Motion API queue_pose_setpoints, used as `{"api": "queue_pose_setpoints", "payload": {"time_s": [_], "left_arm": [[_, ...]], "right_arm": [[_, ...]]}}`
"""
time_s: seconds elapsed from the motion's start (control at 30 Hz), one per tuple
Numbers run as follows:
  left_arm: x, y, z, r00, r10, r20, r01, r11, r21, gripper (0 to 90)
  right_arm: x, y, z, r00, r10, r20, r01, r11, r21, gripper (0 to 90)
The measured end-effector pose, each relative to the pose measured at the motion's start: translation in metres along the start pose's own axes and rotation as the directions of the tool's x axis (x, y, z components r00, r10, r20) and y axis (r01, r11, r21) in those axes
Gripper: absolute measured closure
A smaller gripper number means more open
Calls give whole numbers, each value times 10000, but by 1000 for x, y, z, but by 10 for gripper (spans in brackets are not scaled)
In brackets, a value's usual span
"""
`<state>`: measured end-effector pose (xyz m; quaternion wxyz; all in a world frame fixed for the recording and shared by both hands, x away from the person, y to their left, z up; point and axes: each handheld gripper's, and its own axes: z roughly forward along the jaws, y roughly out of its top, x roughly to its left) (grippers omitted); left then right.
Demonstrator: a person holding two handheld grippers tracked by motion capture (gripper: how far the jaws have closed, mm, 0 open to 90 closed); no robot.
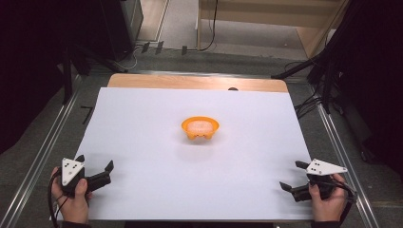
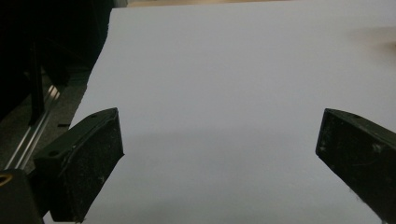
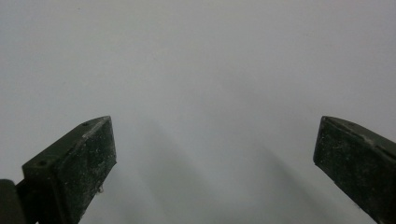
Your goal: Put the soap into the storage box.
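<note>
Orange bowl [image 1: 200, 128] mid-table — well apart from both grippers' spread fingers (left [image 1: 94, 162], right [image 1: 292, 175]).

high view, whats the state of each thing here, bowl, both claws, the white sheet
orange bowl: upright on the sheet, something pale inside, nothing touching it
left claw: open, empty, held low over the near left corner
right claw: open, empty, held low over the near right corner
white sheet: lying flat on the table, bare apart from the bowl
</note>
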<state>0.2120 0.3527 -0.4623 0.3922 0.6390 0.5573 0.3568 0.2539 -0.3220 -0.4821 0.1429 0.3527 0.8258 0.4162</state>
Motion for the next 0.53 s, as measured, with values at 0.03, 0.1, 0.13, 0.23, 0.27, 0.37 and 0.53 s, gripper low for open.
{"api": "queue_pose_setpoints", "payload": {"time_s": [0.03, 0.1, 0.13, 0.23, 0.27, 0.37, 0.53], "left_arm": [[0, 0, 0, 10000, -14, -3, 14, 10000, -2, 10], [0, 0, 0, 10000, -24, 5, 24, 10000, -14, 10], [0, 0, 0, 10000, -39, 1, 39, 10000, -19, 10], [0, 0, 0, 10000, -40, 2, 40, 10000, -18, 10], [0, 0, 0, 10000, -35, 3, 35, 10000, -7, 10], [0, 0, 0, 10000, -48, 5, 48, 10000, -6, 10], [0, 0, 0, 10000, -60, 32, 60, 10000, 70, 10]], "right_arm": [[-1, -1, -1, 10000, 17, -1, -17, 10000, -51, 0], [-2, -5, -5, 9999, 101, 43, -100, 9998, -147, 0], [-2, -6, -6, 9999, 164, 40, -163, 9998, -150, 0], [-2, -12, -9, 9995, 298, 71, -296, 9993, -218, 0], [-2, -12, -9, 9995, 298, 71, -296, 9993, -218, 0], [-3, -15, -11, 9989, 474, 65, -471, 9983, -354, 0], [-4, -16, -12, 9988, 483, 50, -481, 9978, -466, 0]]}}
